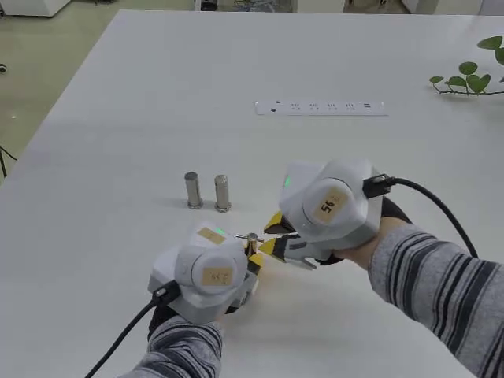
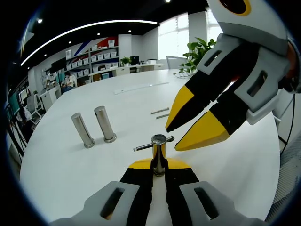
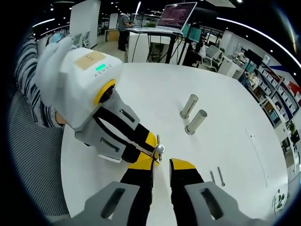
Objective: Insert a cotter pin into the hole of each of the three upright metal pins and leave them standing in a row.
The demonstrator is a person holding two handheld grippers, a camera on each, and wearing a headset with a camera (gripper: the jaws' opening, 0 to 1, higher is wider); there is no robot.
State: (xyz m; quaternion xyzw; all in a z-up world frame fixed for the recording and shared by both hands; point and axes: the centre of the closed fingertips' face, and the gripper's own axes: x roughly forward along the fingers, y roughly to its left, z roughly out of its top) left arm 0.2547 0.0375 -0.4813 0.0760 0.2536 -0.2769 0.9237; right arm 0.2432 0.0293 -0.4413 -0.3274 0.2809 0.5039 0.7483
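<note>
Your left gripper clamps one metal pin carrying one cotter pin. Your right gripper stands narrowly apart. Two free metal pins stand; two loose cotter pins lie flat.

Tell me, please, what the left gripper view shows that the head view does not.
Left gripper view: two loose cotter pins lying farther back on the table, and shelves behind. Head view: the person's striped sleeves. Both: two upright metal pins, the third pin shut in the left gripper, the right gripper beside it, a power strip, a plant.
</note>
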